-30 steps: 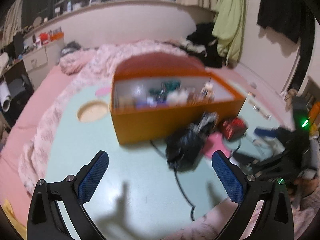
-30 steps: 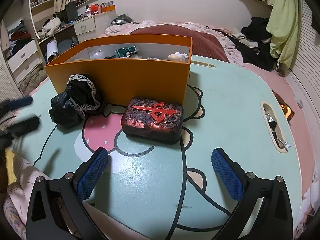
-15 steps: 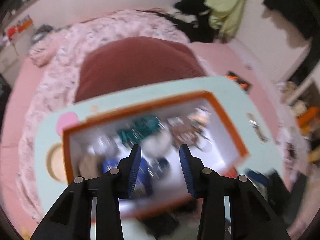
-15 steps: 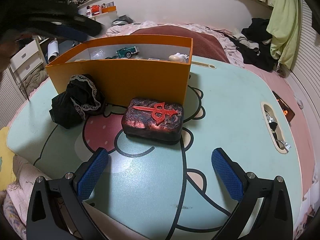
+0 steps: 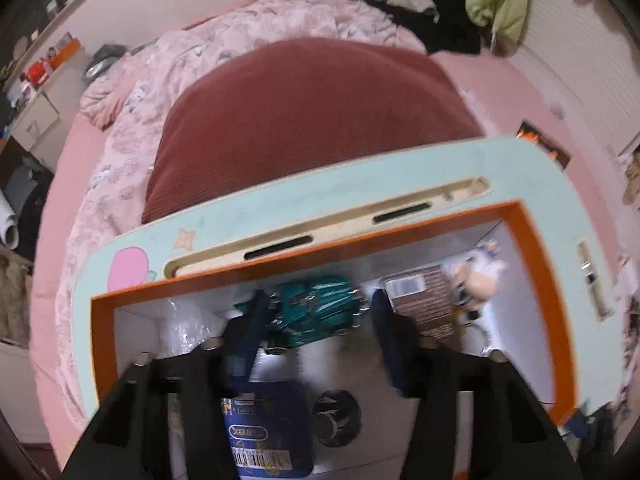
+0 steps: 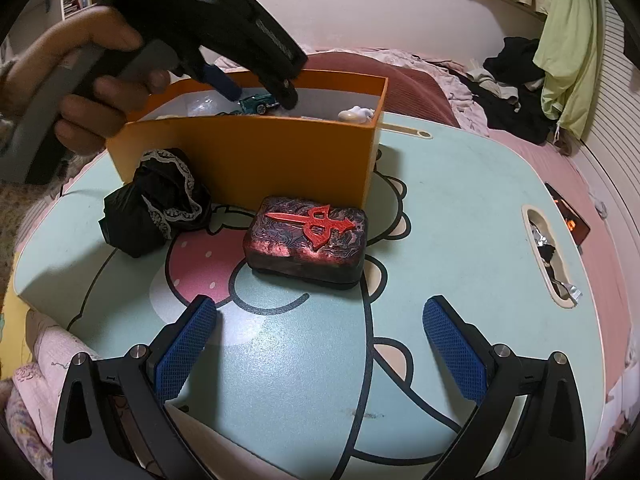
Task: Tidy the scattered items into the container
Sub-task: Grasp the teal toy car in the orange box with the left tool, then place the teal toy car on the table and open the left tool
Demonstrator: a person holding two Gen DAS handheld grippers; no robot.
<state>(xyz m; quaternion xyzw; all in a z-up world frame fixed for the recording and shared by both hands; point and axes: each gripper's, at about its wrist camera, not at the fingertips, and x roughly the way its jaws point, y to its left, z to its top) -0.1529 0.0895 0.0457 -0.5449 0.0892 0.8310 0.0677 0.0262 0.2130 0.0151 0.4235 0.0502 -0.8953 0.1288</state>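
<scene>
Left gripper [image 5: 316, 320] over the orange box [image 6: 248, 156]; two items lie outside it.

Its jaws are opening above the box's contents, nothing pinched between them. The dark red case [image 6: 306, 246] lies just in front of the box, long axis parallel to the front wall, straight ahead of the right gripper [image 6: 316, 344], whose jaws are spread wide and empty; the black lace-trimmed bundle [image 6: 156, 200] sits left of the case.

Orange box [image 6: 256, 160] upright, part-filled; red-black case [image 6: 306, 246], black bundle [image 6: 158, 204] outside.

The mint lap table [image 6: 460, 216] carries an orange box [image 6: 256, 160], a black lace-trimmed bundle [image 6: 156, 204] and a red-black case [image 6: 308, 240].
</scene>
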